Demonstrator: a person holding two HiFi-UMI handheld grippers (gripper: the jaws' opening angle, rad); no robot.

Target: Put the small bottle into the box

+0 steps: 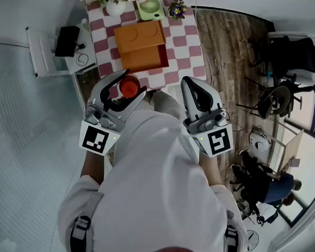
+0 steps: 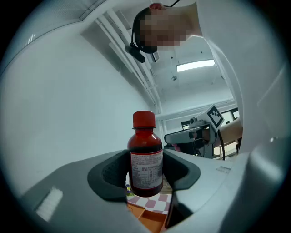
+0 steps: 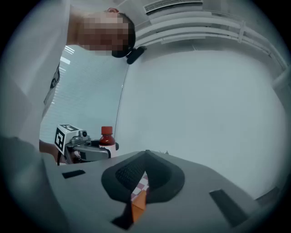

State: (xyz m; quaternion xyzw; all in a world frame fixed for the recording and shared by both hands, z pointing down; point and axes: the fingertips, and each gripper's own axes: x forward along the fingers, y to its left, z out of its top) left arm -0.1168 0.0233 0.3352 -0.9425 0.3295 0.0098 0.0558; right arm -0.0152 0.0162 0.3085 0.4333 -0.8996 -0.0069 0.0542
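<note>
A small dark-red bottle (image 1: 129, 86) with a red cap stands upright between the jaws of my left gripper (image 1: 132, 84), whose pads press on its labelled body (image 2: 145, 159). It hangs in the air at the near edge of the checkered table (image 1: 177, 42). The orange box (image 1: 139, 43) lies on that table just beyond the bottle, with its open compartment (image 1: 148, 58) facing me. My right gripper (image 1: 190, 82) hovers to the right of the bottle, jaws together and holding nothing. In the right gripper view, the bottle (image 3: 106, 139) and left gripper (image 3: 84, 148) appear at the left.
Behind the box stand a green fan (image 1: 151, 8), a white vase of flowers (image 1: 116, 6) and a small flower pot (image 1: 178, 8). A white side stand with a black device (image 1: 67, 40) is left of the table. Office chairs (image 1: 287, 56) crowd the wooden floor at right.
</note>
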